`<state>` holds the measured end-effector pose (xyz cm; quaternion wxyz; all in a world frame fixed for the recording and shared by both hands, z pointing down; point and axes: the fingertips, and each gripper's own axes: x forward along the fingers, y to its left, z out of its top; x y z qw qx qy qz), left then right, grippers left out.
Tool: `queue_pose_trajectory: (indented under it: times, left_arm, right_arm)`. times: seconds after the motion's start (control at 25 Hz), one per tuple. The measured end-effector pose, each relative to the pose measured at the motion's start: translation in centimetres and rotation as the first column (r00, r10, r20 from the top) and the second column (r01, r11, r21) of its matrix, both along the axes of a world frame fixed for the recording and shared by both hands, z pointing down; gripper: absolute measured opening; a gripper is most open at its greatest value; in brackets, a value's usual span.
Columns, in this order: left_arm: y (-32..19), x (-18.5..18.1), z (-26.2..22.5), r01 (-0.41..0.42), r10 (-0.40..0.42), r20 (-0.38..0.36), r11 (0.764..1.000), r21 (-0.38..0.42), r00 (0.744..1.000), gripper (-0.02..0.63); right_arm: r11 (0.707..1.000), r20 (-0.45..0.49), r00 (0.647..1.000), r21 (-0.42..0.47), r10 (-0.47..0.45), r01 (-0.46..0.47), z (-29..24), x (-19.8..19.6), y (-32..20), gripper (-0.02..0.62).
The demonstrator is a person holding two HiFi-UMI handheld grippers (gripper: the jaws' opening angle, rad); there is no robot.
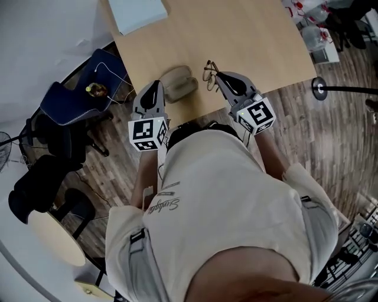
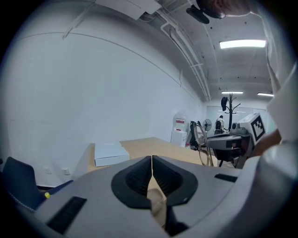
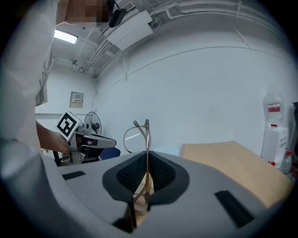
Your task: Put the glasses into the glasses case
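The right gripper (image 3: 147, 160) has its jaws pinched on the glasses (image 3: 146, 135), holding them upright above the desk (image 1: 248, 35), just right of the case (image 1: 179, 84). The case lies near the desk's front edge. The left gripper (image 2: 152, 167) sits at the case's left end, jaws pressed together, nothing visibly clamped between them.

- Light wooden table (image 1: 254, 41), with a flat white box (image 1: 137, 13) at its far left corner.
- Dark blue chair (image 1: 80, 94) left of the table, with a white cable and a small yellow item on its seat.
- Black office chair (image 1: 41, 177) on the wood-plank floor (image 1: 336, 141).
- Standing fan (image 3: 94, 124) and coat rack (image 2: 230, 108) in the background.
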<state>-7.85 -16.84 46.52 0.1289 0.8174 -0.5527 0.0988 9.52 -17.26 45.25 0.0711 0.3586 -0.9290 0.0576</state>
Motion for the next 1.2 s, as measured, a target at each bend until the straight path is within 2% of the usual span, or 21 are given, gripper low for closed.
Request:
queue_pose_trajectory:
  times: [0.28, 0.52, 0.68, 0.96, 1.2]
  left_arm:
    - [-0.3, -2.8, -0.5, 0.015, -0.014, -0.041, 1.000, 0.021, 0.999, 0.017]
    - [0.0, -6.0, 0.3, 0.041, -0.040, -0.051, 0.999, 0.010, 0.998, 0.017]
    - [-0.2, -6.7, 0.5, 0.079, -0.079, -0.055, 0.997, -0.006, 0.995, 0.017]
    - [-0.6, -5.8, 0.3, 0.122, -0.124, -0.051, 0.992, -0.035, 0.991, 0.017]
    - [-1.6, -5.2, 1.2, 0.173, -0.175, -0.023, 0.983, -0.059, 0.984, 0.017]
  right_arm:
    - [0.994, -0.065, 0.992, 0.002, -0.112, 0.112, 0.4, -4.6, -0.8, 0.009]
    - [0.988, -0.122, 0.980, -0.006, -0.157, 0.157, 1.4, -8.2, -2.0, 0.009]
    - [0.970, -0.181, 0.953, -0.016, -0.242, 0.243, 1.9, -9.6, -2.3, 0.009]
    - [0.904, -0.287, 0.860, -0.060, -0.422, 0.423, 4.0, -11.3, -2.8, 0.009]
    - [0.819, -0.421, 0.715, -0.144, -0.559, 0.556, 8.3, -11.8, -3.5, 0.009]
